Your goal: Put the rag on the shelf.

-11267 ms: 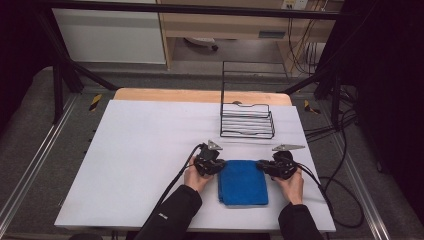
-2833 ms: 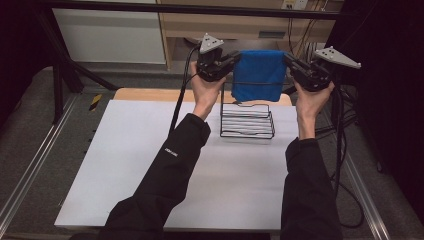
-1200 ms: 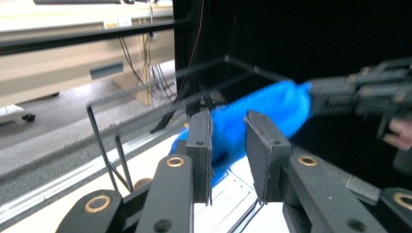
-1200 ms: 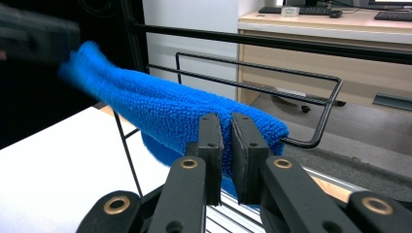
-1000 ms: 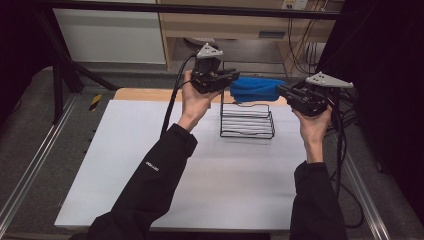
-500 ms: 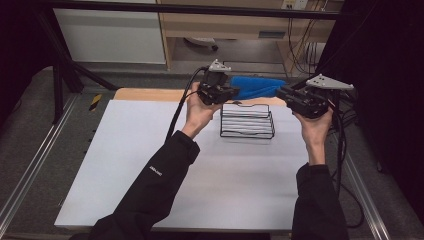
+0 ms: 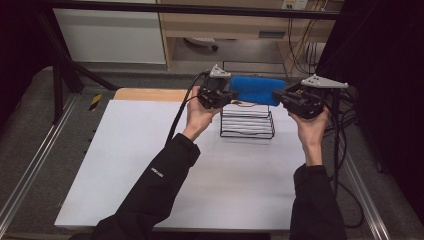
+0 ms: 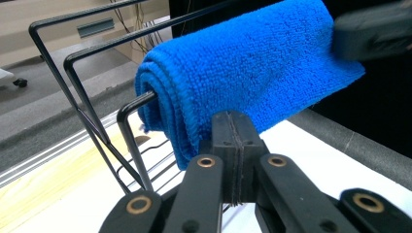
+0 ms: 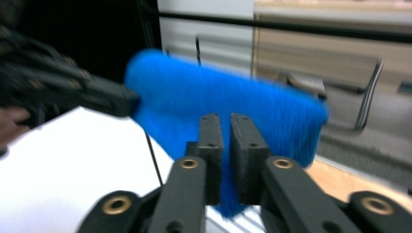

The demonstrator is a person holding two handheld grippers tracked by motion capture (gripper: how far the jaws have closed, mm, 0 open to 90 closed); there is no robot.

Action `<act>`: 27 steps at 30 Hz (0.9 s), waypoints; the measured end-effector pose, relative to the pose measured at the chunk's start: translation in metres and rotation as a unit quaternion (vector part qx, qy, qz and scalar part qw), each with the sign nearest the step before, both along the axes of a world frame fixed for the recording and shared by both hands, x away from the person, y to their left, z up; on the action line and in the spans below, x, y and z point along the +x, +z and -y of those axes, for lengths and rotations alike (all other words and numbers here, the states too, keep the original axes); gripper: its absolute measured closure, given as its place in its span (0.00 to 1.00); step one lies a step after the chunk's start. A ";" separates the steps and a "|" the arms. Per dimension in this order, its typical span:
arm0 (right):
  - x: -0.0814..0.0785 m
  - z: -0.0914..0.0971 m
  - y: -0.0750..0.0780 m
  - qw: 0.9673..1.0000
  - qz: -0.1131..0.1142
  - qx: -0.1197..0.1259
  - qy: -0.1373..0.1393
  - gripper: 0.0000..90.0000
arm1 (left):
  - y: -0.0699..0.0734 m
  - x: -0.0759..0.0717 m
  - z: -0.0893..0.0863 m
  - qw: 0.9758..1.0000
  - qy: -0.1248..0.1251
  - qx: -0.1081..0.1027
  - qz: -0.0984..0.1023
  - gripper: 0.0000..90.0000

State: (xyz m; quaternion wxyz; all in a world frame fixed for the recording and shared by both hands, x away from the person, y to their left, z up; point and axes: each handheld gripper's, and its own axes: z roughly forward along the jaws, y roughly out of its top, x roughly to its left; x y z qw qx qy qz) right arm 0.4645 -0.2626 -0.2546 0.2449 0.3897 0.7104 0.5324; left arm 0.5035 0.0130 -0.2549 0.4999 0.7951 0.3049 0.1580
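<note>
A blue towel (image 7: 257,90) lies folded over the top bar of a black wire rack (image 7: 247,125) at the table's far side. My left gripper (image 7: 231,95) is at the towel's left end, my right gripper (image 7: 276,96) at its right end. In the left gripper view the jaws (image 8: 233,119) are pressed shut against the lower edge of the towel (image 8: 252,73), beside the rack's bar (image 8: 97,126). In the blurred right gripper view the jaws (image 9: 226,121) stand a narrow slit apart with blue towel (image 9: 218,102) between them.
The white table top (image 7: 125,165) spreads in front of the rack. A wooden strip (image 7: 145,94) runs along its far edge. Cables trail from both grippers. Metal rails (image 7: 30,170) flank the table.
Both grippers lifted the towel from the table's near side and carried it high over the rack. Over the last second they lowered it onto the rack's top bar.
</note>
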 end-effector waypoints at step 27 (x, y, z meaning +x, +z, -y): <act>-0.020 0.000 -0.008 1.000 0.002 0.016 0.002 0.44 | -0.010 -0.023 -0.039 1.000 -0.003 -0.003 -0.014 0.62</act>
